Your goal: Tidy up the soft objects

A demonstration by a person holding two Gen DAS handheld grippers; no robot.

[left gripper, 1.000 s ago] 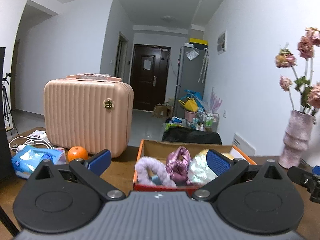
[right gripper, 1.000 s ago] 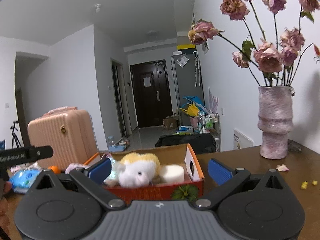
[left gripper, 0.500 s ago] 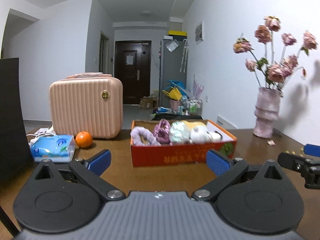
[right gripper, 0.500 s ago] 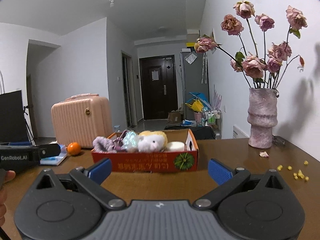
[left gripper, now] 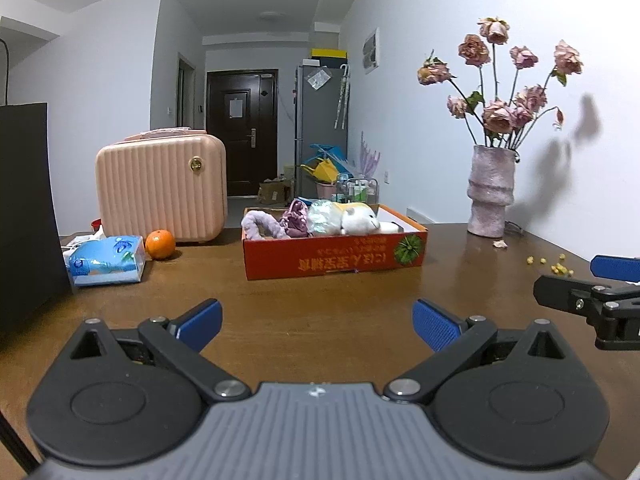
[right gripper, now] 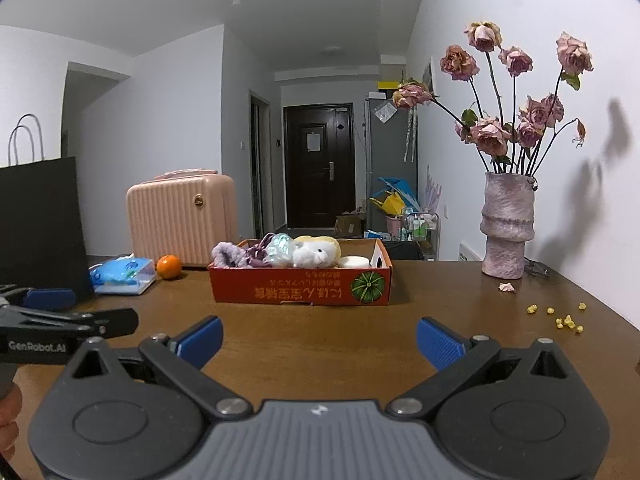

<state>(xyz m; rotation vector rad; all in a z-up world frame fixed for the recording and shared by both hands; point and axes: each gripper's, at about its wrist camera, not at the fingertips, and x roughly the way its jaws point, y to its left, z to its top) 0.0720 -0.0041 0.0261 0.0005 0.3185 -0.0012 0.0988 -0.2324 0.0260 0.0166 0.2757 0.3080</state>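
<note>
While both jaws gape empty, the red box [left gripper: 334, 258] of soft toys [left gripper: 358, 220] sits well ahead.

Mid-frame on the table [left gripper: 320, 328] stands the box [left gripper: 334, 258] holding soft toys [left gripper: 358, 220]; suitcase [left gripper: 160, 192] behind-left, vase [left gripper: 490, 192] right

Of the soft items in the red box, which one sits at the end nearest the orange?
The fuzzy lavender scrunchie, at the left end of the red box. The purple satin scrunchie, iridescent pouch and white plush lie farther right, away from the orange.
</note>
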